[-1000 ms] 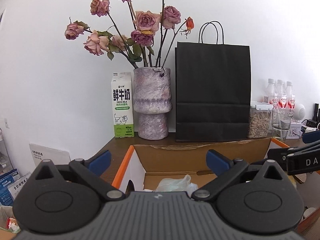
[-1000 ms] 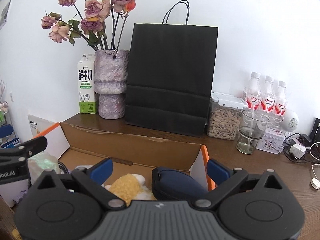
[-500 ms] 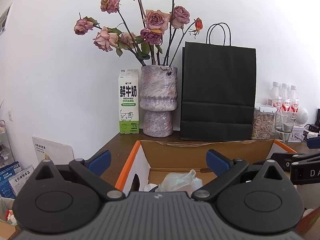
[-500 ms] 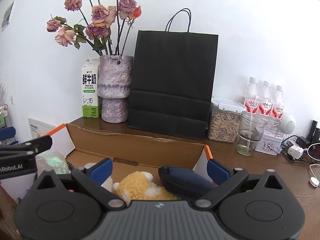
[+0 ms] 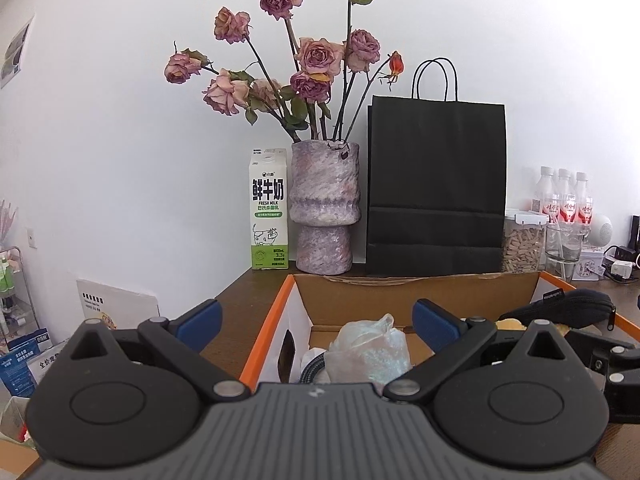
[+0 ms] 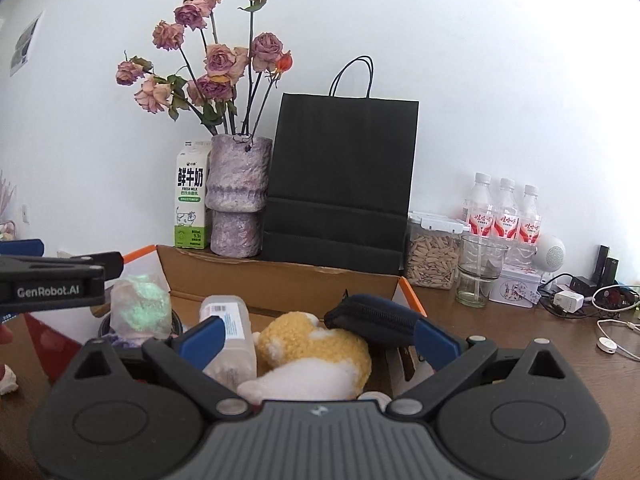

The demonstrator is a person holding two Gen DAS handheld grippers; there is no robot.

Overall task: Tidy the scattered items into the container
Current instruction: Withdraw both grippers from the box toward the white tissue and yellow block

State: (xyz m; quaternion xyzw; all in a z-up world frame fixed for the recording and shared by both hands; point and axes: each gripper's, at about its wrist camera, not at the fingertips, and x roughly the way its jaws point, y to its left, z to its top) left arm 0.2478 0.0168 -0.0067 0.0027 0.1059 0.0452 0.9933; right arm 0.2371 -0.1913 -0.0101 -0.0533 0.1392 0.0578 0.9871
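Observation:
An open cardboard box (image 5: 400, 300) with orange edges stands on the brown table. In it lie a crumpled plastic bag (image 5: 372, 348) holding something green, a pale bottle (image 6: 232, 320), a yellow-and-white plush toy (image 6: 316, 344) and a dark blue zip pouch (image 6: 372, 316). My left gripper (image 5: 316, 322) hovers open over the box's left end, above the bag, holding nothing. My right gripper (image 6: 320, 338) is open and empty over the plush and pouch at the right end. The right wrist view catches the left gripper (image 6: 60, 276) at its left edge.
Behind the box, against the white wall, stand a milk carton (image 5: 269, 208), a purple vase (image 5: 324, 208) of dried roses and a black paper bag (image 5: 436, 184). To the right are a jar (image 6: 432, 256), a glass (image 6: 480, 276), water bottles (image 6: 506, 216) and cables (image 6: 608, 320).
Both grippers have drawn back and risen a little from the box, so more of its contents shows, notably the bottle and plush. Both stay open and empty.

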